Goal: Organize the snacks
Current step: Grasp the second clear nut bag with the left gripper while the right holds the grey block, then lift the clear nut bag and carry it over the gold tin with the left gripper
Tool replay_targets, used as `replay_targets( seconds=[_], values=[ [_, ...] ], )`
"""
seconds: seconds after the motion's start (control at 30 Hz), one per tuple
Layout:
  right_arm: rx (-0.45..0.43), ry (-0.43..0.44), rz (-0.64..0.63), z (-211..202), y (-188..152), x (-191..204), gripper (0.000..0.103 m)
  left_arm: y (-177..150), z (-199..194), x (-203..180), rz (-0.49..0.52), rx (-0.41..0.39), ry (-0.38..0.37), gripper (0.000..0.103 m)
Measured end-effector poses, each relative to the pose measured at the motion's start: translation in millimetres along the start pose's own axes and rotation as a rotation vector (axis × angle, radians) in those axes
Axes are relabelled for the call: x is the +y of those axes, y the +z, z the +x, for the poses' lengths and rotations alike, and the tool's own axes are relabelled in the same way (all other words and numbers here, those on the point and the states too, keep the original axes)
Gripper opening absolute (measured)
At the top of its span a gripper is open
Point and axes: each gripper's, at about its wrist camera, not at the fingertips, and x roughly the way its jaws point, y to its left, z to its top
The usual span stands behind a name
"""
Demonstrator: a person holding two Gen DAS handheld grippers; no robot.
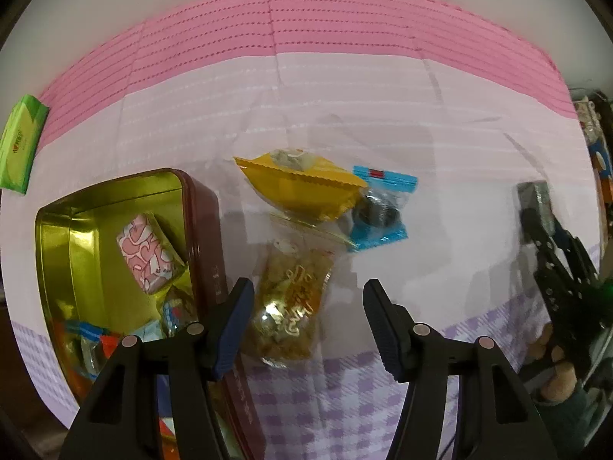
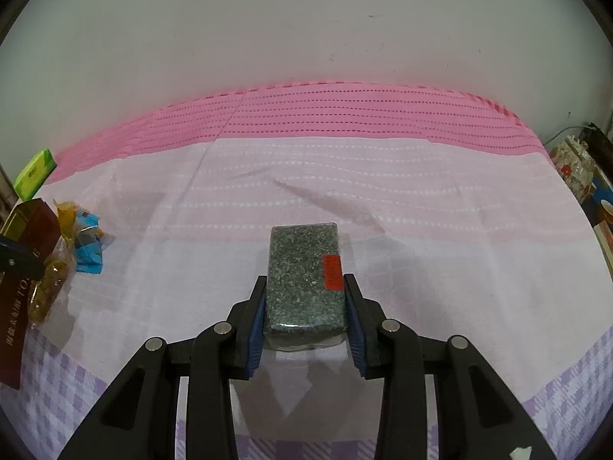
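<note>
Left wrist view: the left gripper hangs with jaws spread wide above a clear snack bag at lower centre. A yellow packet and blue packet lie mid-frame; the tin, lower left, contains a pink packet.

Right wrist view: the right gripper clamps a speckled block at frame centre, over the tablecloth.

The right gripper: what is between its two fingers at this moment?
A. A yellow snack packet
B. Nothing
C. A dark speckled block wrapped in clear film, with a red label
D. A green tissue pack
C: in the right wrist view, the right gripper has its blue pads pressed on both sides of the dark speckled block, whose red label sits near the right finger.
</note>
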Motion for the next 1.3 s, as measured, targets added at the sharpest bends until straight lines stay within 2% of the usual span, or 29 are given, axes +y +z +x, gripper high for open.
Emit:
replay_targets(
  seconds=[0.43, 0.5, 0.57, 0.67, 0.93, 1.13, 1.2, 1.3],
  values=[
    [0.000, 0.004, 0.001, -0.1, 0.1, -0.8, 0.035, 10.2, 26.2, -10.5, -0.005, 0.023, 0.003, 0.058],
    [0.000, 0.004, 0.000, -0.1, 0.1, -0.9, 0.035, 7.4, 28.2, -12.4, -0.008, 0.030, -0.001, 0.053],
    [0.000, 0.004, 0.000, -0.2, 0.2, -0.9, 0.035, 3.6, 30.1, -14.2, -0.013, 0.037, -0.004, 0.043],
    [0.000, 0.005, 0.001, -0.1, 0.2, -1.1, 0.035, -3.6, 31.9, -17.2, -0.031, 0.060, -0.043, 0.041],
    [-0.001, 0.007, 0.002, 0.6, 0.3, -0.6, 0.035, -15.0, 33.0, -33.3, -0.017, 0.026, -0.018, 0.041],
    [0.000, 0.003, -0.001, 0.8, 0.5, -0.2, 0.035, -28.6, 30.2, -23.8, -0.023, -0.002, -0.031, 0.039],
    [0.000, 0.000, -0.003, 0.9, 0.6, 0.3, 0.035, -48.0, 22.1, -22.3, -0.020, -0.013, -0.032, 0.039],
    [0.000, -0.003, -0.004, 0.9, 0.3, 1.1, 0.035, -48.1, 16.3, -16.4, -0.020, -0.026, -0.035, 0.039]
  ],
)
